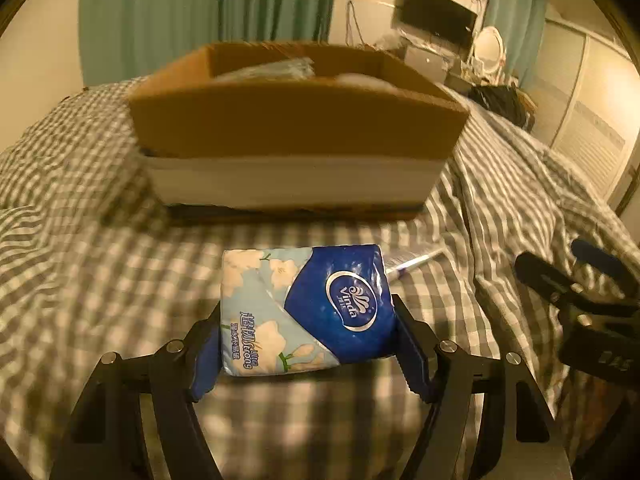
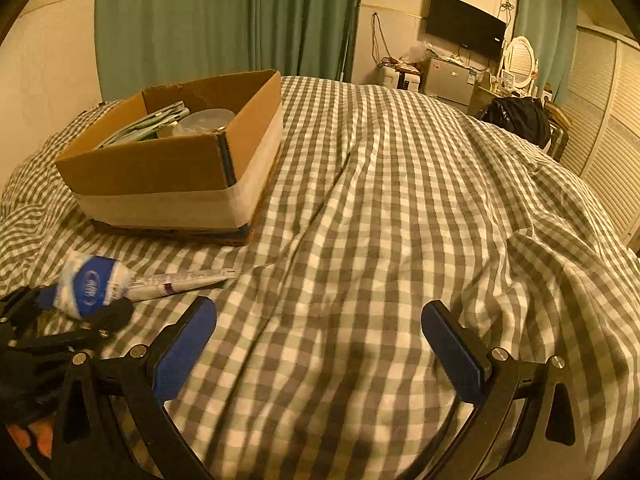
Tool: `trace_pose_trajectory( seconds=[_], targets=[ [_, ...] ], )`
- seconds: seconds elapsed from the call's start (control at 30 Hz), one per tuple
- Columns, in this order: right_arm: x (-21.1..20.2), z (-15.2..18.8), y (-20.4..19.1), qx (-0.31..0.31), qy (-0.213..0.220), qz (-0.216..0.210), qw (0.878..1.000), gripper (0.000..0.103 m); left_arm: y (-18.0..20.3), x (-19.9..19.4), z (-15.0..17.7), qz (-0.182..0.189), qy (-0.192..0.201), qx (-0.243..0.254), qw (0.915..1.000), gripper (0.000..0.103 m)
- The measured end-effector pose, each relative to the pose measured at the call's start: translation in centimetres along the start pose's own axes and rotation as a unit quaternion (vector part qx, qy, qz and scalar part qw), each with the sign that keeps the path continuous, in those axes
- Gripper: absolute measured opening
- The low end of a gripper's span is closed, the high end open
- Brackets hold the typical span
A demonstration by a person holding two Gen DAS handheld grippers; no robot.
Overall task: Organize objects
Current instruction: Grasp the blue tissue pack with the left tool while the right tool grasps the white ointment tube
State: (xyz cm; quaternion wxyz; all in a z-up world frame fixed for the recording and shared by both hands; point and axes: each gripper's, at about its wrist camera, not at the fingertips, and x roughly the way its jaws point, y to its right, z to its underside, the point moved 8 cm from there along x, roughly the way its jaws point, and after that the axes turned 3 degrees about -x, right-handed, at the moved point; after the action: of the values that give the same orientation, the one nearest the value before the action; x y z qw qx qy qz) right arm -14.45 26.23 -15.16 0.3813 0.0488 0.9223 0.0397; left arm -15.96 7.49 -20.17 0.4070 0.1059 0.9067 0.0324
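Left wrist view: left gripper clamped on tissue pack above the checked bedspread; cardboard box at 12 o'clock, white tube at 1 o'clock. Right gripper spread apart, holding nothing; pack at its 9 o'clock.

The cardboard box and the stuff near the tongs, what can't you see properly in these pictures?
- Cardboard box contents: left wrist view blurs them and the near wall hides most; the right wrist view shows only papers and a clear lid.
- White tube: print too small to read; in the left wrist view the tissue pack covers most of it.
- Right tongs: blurred and cut by the edge in the left wrist view.
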Motion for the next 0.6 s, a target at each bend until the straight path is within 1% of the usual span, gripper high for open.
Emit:
trace_pose_trajectory(
  seconds=[0.13,0.2,0.23,0.3,0.33,0.4,0.5,0.57,0.6],
  targets=[
    [-0.2,-0.3,-2.1,0.018,-0.008,-0.026,0.999,0.103,-3.7,-1.9,-1.2,-0.018,0.018,-0.028,0.9993,0.075],
    [0.0,-0.5,-4.0,0.018,-0.015,-0.043,0.999,0.103,-5.7,-2.3,-1.6,-0.043,0.024,-0.026,0.9984,0.075],
    [0.2,-0.7,-5.1,0.013,-0.018,-0.050,0.999,0.103,-6.9,-2.5,-1.6,-0.063,0.028,-0.023,0.9973,0.075],
    [0.8,-1.0,-7.0,0.004,-0.022,-0.048,0.999,0.103,-8.5,-2.6,-1.6,-0.075,0.030,-0.031,0.9963,0.075],
    [1.4,-1.3,-8.0,0.002,-0.027,-0.043,0.999,0.103,-9.2,-2.7,-1.7,-0.069,0.028,-0.046,0.9961,0.075],
    [2.5,-1.5,-9.4,0.008,-0.044,-0.052,0.998,0.102,-10.1,-2.8,-1.8,-0.058,0.030,-0.069,0.9955,0.075],
    [4.9,-1.7,-11.2,0.027,-0.075,-0.064,0.995,0.097,-10.9,-2.9,-2.0,-0.054,0.037,-0.079,0.9947,0.075],
    [6.7,-1.6,-11.5,0.042,-0.102,-0.050,0.993,0.096,-11.1,-2.8,-1.9,-0.046,0.037,-0.086,0.9945,0.075],
    [7.4,-1.6,-11.5,0.053,-0.111,-0.051,0.991,0.095,-11.1,-2.8,-1.8,-0.043,0.036,-0.086,0.9947,0.075]
  ],
)
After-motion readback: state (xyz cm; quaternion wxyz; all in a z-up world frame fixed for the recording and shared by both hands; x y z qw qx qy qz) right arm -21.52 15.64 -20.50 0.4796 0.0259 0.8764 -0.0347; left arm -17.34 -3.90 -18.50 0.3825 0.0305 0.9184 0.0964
